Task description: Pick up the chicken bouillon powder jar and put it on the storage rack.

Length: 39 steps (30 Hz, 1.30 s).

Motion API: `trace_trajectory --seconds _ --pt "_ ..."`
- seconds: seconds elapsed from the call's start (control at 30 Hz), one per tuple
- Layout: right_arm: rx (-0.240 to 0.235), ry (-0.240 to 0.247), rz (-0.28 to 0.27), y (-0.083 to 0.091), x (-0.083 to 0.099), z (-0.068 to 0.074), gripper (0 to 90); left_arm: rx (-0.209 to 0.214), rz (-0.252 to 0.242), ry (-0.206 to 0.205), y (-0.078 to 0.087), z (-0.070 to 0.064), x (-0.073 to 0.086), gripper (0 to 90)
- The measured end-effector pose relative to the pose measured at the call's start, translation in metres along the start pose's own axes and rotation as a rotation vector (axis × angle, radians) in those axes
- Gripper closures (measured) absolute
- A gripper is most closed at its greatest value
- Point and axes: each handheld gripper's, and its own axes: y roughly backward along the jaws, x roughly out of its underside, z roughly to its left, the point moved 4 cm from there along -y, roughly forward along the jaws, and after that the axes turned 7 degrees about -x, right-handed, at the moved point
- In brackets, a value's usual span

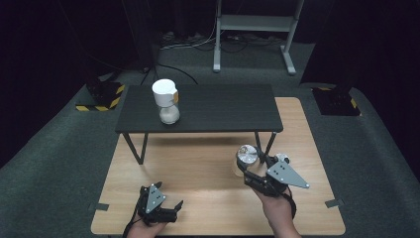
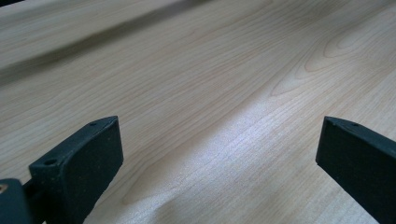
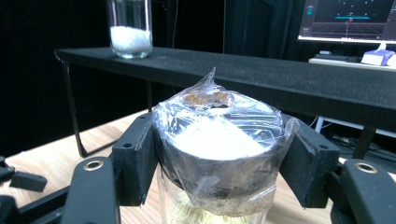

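A round glass jar point(image 3: 219, 154), its top covered with crinkled clear film, sits clamped between the jaws of the right hand-held gripper point(image 3: 219, 161) above the wooden tabletop point(image 1: 198, 173). The left hand-held gripper point(image 2: 219, 154) is wide, holding nothing.

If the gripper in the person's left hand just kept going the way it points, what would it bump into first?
Probably nothing soon. The left gripper hangs open low over the bare wooden table, pointing right along it. Farther off it might near the right gripper shut on the wrapped jar; depth is unclear.
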Motion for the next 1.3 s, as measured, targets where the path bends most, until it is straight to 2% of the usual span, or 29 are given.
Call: trace_trajectory --seconds 0.5,1.3 --pt "-0.006 0.009 -0.024 -0.009 -0.021 0.002 34.3 0.004 -0.003 0.002 0.0 0.0 0.0 0.9" --pt "-0.007 0.014 -0.068 -0.019 -0.05 -0.002 34.3 0.013 -0.001 0.002 0.0 0.0 0.0 0.9"
